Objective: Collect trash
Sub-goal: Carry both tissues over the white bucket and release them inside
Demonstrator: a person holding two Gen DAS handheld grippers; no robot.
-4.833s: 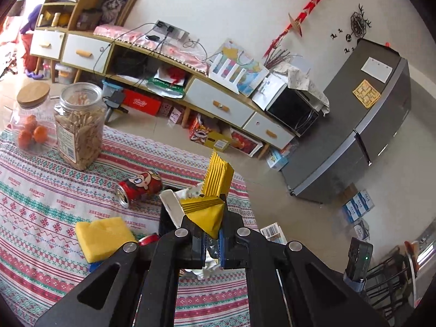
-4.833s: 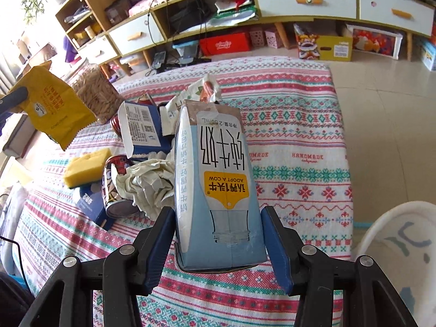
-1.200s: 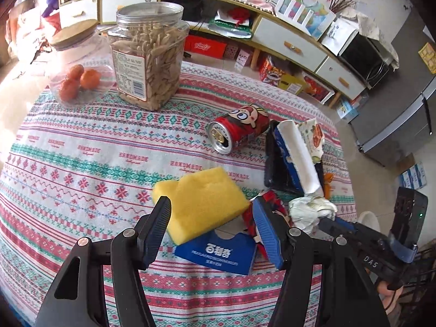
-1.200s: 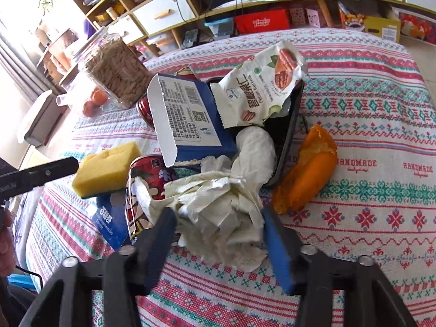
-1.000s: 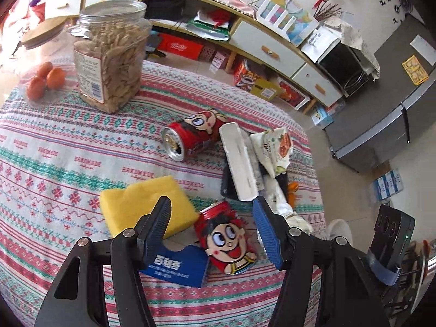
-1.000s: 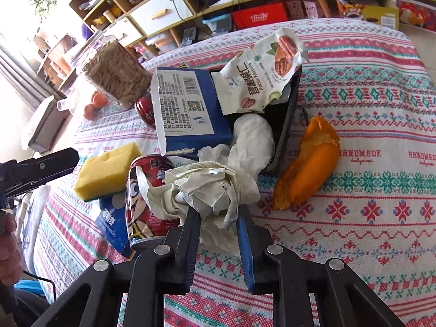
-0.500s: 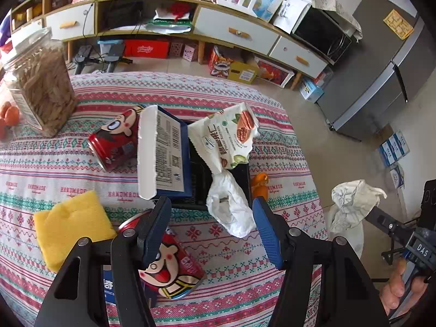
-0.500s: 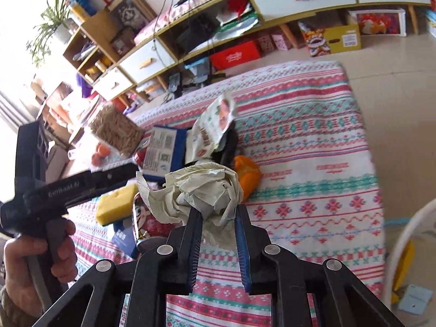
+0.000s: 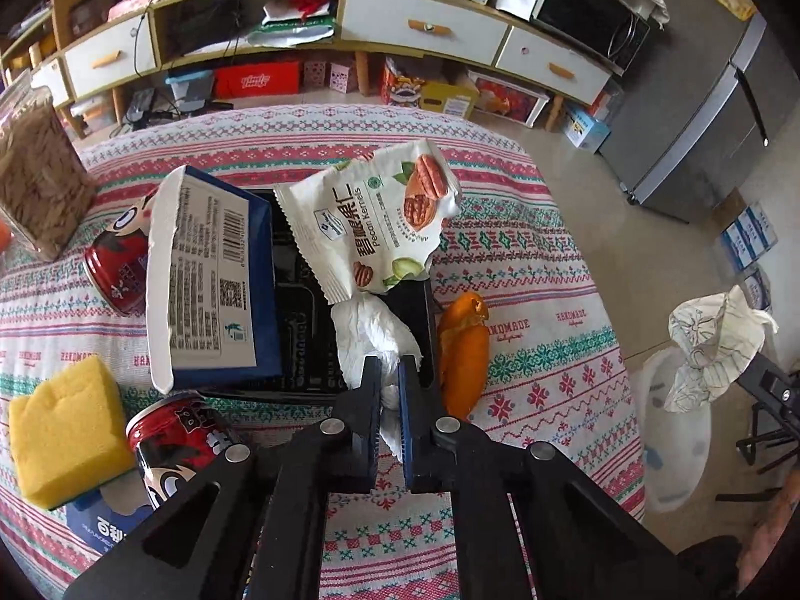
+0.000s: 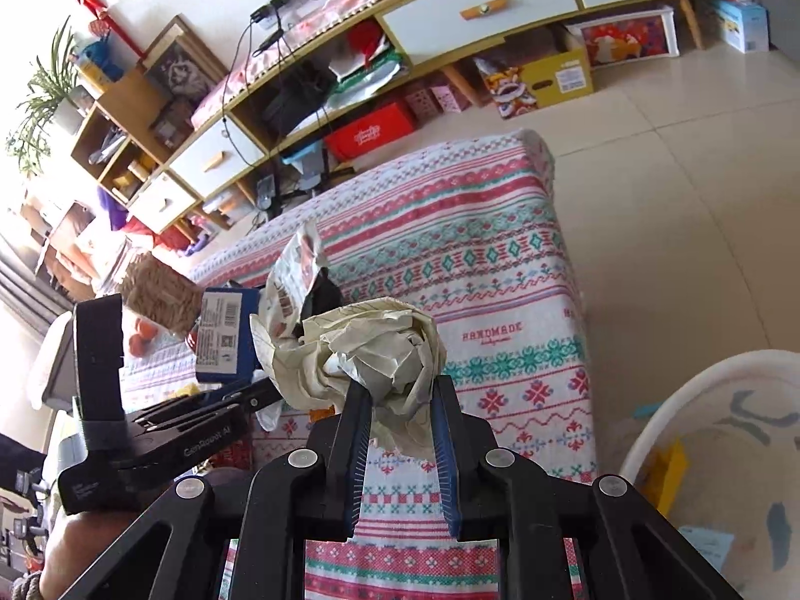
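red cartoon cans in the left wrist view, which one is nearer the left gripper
The red cartoon can at bottom left, beside the yellow sponge, sits closest to the left gripper. The other red can lies farther back, behind the blue carton.

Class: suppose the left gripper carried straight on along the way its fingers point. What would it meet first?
The left gripper is already shut on the white crumpled tissue; pushing on would probably press that tissue into the black tray, then reach the pecan kernels packet. Depth is uncertain.
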